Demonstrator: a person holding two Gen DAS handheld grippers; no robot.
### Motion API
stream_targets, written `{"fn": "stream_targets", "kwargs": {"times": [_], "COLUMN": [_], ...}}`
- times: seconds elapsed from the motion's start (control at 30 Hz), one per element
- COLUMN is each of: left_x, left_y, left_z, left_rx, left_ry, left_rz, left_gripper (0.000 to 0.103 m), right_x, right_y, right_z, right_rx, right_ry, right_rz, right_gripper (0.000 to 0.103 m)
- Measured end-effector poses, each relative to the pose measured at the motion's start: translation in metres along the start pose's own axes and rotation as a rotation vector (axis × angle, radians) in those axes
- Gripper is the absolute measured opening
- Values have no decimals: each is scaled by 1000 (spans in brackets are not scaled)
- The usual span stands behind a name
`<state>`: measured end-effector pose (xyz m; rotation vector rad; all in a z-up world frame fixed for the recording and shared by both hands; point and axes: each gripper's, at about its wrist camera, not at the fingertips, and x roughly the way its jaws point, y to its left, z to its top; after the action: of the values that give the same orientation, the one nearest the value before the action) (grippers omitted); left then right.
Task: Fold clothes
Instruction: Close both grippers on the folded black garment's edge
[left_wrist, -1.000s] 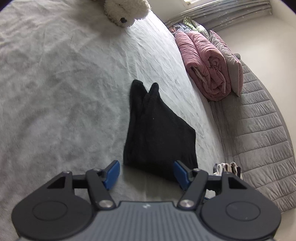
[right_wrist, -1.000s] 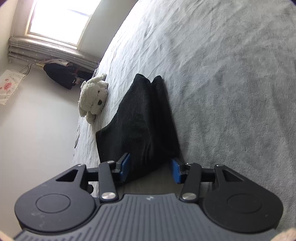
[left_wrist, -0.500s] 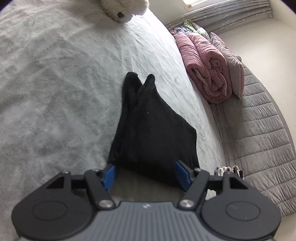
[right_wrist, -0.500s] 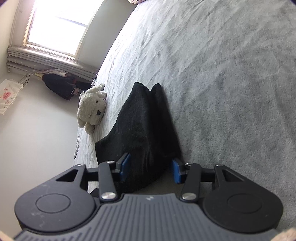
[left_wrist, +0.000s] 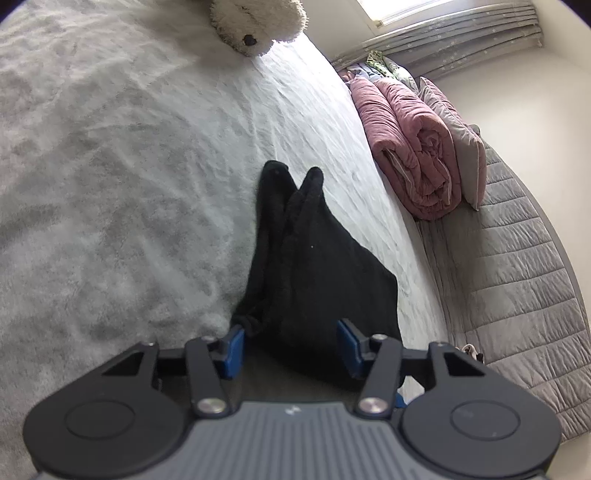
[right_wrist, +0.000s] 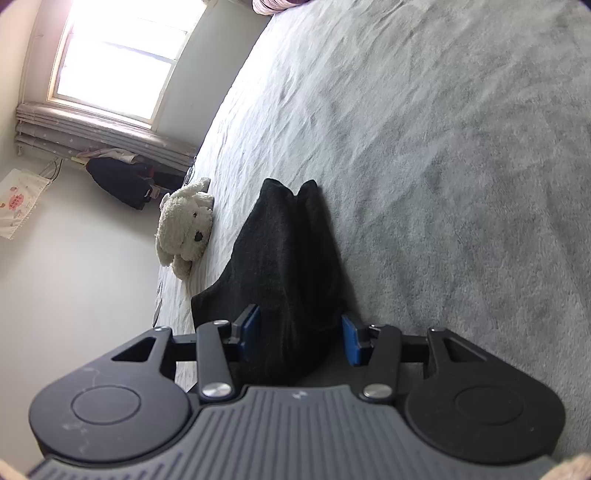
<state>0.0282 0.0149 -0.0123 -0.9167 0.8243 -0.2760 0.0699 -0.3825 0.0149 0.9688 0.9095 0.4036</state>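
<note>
The left gripper (left_wrist: 290, 349) has a grey ribbed housing with a small white mark at its front edge. Beside that housing sit two round black discs, each with a raised ring. Two black link arms leave the housing, each pinned by a silver screw, and end in blue pads (left_wrist: 234, 350). The right gripper (right_wrist: 301, 338) is built the same: grey ribbed housing, black discs, silver screws, blue pads (right_wrist: 351, 343), with faint scuffs on its disc
</note>
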Motion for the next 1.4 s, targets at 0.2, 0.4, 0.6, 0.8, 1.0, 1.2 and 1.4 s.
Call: {"fn": "stream_targets", "kwargs": {"times": [0.2,0.4,0.6,0.8,1.0,1.2,1.4], "left_x": [2,3,4,6,9,13,18], "left_y": [-1,0,0,1,1,-1,-3], "left_z": [1,5,8,12,16,20,24], "left_rx": [15,6,8,10,13,18,21], "left_ry": [-4,4,7,4,-1,-9,-8], "left_rz": [2,-5,-12,-13,-17,-20,-25], "left_gripper": [51,51,51,51,51,52,52], "right_x": [1,4,6,9,10,15,19], "right_y": [0,0,0,-1,-1,-1,2], "right_z": [1,3,6,9,12,18,22], "right_rx": [-7,-8,-14,-28,-35,-40,-55], "right_ry": [0,-1,-2,2,1,-8,-11], "right_rz": [2,4,10,21,26,33,32], "right_gripper": [50,50,50,50,50,50,50]}}
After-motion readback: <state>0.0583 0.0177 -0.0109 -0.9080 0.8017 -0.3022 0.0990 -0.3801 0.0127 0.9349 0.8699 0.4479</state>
